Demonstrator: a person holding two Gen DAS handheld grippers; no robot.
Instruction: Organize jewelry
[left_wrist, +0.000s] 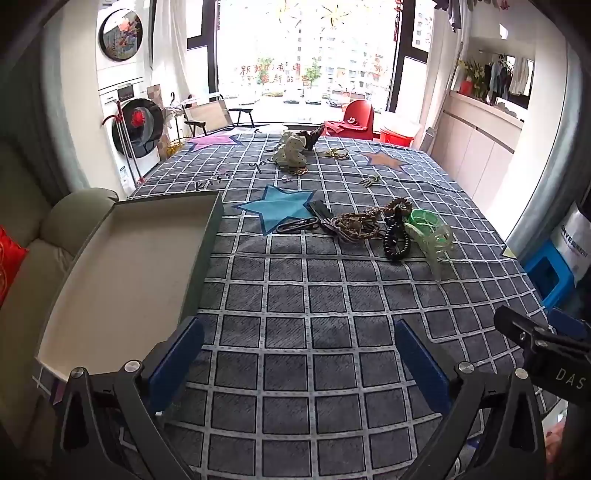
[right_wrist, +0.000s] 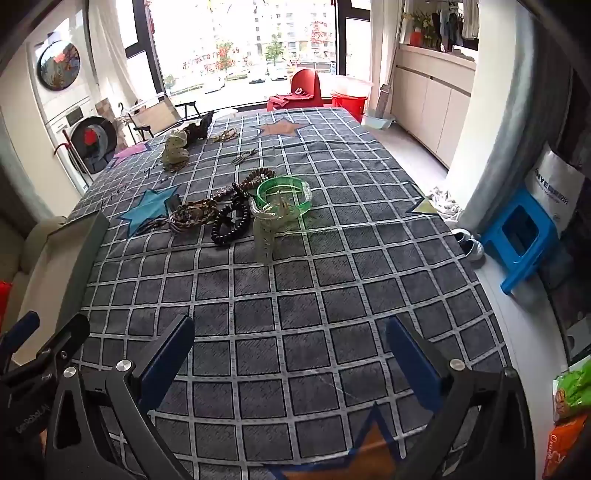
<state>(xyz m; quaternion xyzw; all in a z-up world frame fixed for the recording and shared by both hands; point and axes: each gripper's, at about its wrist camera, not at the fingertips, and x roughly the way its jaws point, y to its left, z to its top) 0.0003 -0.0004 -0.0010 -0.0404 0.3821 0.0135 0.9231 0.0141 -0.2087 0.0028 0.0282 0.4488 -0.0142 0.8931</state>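
A pile of jewelry lies mid-table: a green bangle (right_wrist: 284, 194), a clear hair claw (right_wrist: 267, 230), a black coil bracelet (right_wrist: 231, 223), braided brown bands (right_wrist: 192, 216) and a bead string (right_wrist: 255, 177). The same pile shows in the left wrist view, with the bangle (left_wrist: 421, 219) and coil (left_wrist: 395, 240). An open grey box (left_wrist: 122, 269) sits at the table's left edge. My left gripper (left_wrist: 299, 360) is open and empty above the cloth beside the box. My right gripper (right_wrist: 291, 356) is open and empty, short of the pile.
The checked blue tablecloth (right_wrist: 295, 295) covers the table. A polka-dot scrunchie (left_wrist: 291, 153), a dark clip and small gold pieces (left_wrist: 334, 153) lie at the far end. A sofa (left_wrist: 33, 236) is left, a blue stool (right_wrist: 521, 236) right.
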